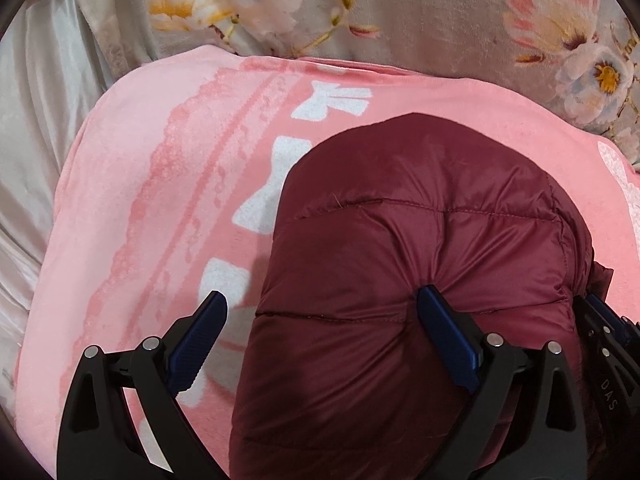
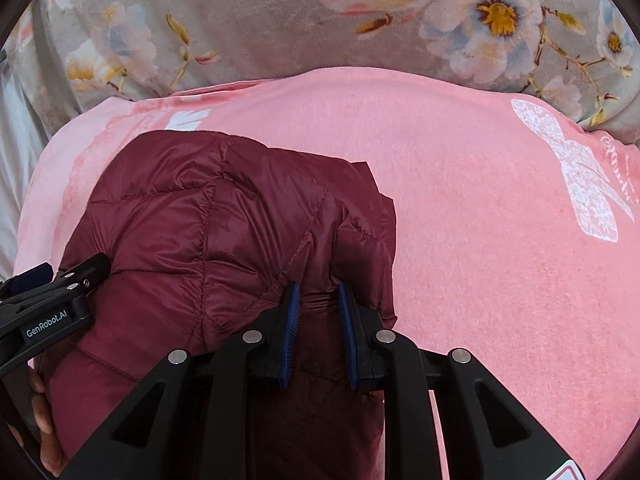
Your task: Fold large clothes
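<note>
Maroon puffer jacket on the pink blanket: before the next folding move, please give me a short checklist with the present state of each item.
1. Right tool grips the maroon puffer jacket: ok, both pads pinch a ridge of fabric.
2. Left tool grips the jacket: not ok, jaws stand wide; one finger presses into the fabric, the other lies beside it over the pink blanket.
3. Jacket folded into a compact bundle: ok.
4. Bundle lies wholly on the blanket: cannot tell, near edge hidden under the tools.
5. Blanket beside the jacket free of other things: ok in the visible part.
</note>
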`<state>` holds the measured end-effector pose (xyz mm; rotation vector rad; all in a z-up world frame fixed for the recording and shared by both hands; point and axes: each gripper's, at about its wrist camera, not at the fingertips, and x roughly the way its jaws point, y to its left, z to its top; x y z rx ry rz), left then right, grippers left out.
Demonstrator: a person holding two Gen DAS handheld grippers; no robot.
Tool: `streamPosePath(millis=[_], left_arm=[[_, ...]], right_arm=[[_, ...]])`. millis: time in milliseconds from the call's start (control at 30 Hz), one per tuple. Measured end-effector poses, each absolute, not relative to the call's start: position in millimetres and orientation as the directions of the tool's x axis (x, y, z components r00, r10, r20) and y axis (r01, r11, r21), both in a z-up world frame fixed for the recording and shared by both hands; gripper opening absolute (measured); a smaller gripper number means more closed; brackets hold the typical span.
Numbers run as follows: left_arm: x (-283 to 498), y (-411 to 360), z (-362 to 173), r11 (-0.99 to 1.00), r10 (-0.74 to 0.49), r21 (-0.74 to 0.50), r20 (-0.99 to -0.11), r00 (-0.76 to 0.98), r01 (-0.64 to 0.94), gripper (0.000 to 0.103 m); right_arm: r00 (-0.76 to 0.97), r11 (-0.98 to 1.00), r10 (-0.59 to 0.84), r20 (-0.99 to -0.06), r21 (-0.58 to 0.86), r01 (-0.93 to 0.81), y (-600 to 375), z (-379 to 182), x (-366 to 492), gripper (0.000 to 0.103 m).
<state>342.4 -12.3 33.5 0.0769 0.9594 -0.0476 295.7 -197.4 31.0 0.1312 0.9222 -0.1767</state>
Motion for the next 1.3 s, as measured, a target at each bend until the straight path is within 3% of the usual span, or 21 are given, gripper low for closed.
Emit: streamPosePath(millis=[433,533,667,767,900,1300], left_arm=[[349.8,-10.9,14.9,0.998,-0.048,-0.018,-0.812,0.581,0.056,0.098],[337.0,-1.9,25.9,0.997,-0.070,-0.043,-0.813,0.579,0.061,0.098],[286.6,17.3,57.1,0.997,-0.071,-0.031,-0.762,0.644,0.073,0.098],[246.7,26.8,68.3,0.996,-0.074,-0.020,-0.751,0.656,0.090,0.098],[195.2,30.8,64.6,0.994,-0.061,0.015,-0.751,0.657,0.110,0.098],[95.7,23.0,15.5,0.990,-0.094,-0.003,-0.774,0.626,0.144,0.098]], right_arm=[[0.621,0.983,-0.076,-0.780,0.047,0.178,-202.3,24.6,301.7,0.019],[0.652,0.981,-0.075,-0.755,0.062,0.185,-205.4,51.3,275.9,0.029],[0.715,0.986,-0.127,-0.687,-0.006,0.169,-195.9,84.1,226.0,0.063],[0.724,0.987,-0.120,-0.679,0.000,0.164,-189.9,92.3,181.1,0.076],[0.712,0.985,-0.123,-0.691,0.002,0.173,-177.5,81.0,131.7,0.084],[0.668,0.984,-0.142,-0.731,-0.030,0.177,-148.6,37.6,39.7,0.085]])
